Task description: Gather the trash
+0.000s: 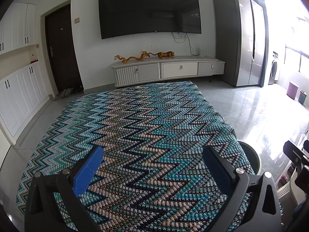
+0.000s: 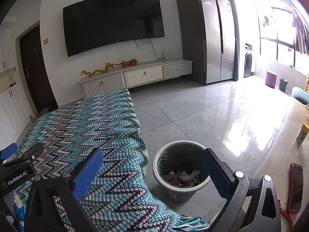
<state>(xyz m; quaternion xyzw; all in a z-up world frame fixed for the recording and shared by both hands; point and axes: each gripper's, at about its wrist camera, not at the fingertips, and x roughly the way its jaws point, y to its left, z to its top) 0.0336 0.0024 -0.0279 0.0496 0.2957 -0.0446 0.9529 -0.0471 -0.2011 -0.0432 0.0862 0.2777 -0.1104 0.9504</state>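
- Left gripper point(image 1: 152, 166): jaws spread wide, holding nothing, above the bare blanket point(image 1: 135, 125).
- Right gripper point(image 2: 152, 166): jaws likewise released, over the bin point(image 2: 174, 190).
- Trash point(image 2: 181, 177) lies inside the bin; no litter visible elsewhere, so collection appears nearly complete.

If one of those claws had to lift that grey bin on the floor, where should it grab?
Probably the rim of the bin, from straight above: one finger inside, one outside. The bin stands upright and open-topped, and its round body looks too wide for the open right gripper to span.
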